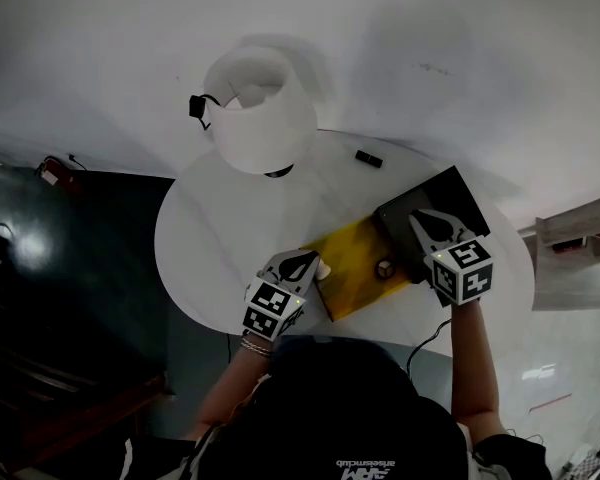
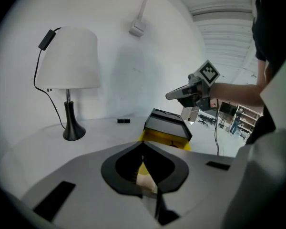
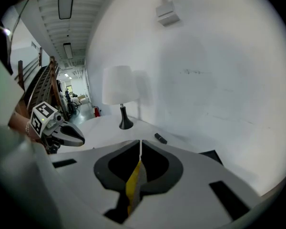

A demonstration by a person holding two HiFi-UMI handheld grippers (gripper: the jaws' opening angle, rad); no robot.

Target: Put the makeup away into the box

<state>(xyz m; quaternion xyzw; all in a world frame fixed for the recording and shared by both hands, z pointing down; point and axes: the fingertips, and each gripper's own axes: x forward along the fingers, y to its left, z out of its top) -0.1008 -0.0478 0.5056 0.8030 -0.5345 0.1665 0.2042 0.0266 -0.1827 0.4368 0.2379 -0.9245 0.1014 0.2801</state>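
The left tool [image 1: 312, 263] is pressed together on a thin pale piece [image 2: 146, 182]. The right tool [image 1: 420, 218] pinches a yellow sheet [image 3: 134, 184]. Both are at the yellow box [image 1: 355, 258]. I think gentle, even hands are best.

The black makeup stick [image 1: 368, 158] lies on the worktop [image 1: 210, 228], at twelve o'clock from the box. The print on the cap [image 1: 350, 408] is too small to read.

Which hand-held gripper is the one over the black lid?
The right hand-held gripper: it is over the black lid; the left hand-held gripper is by the yellow box, at its near-left corner.
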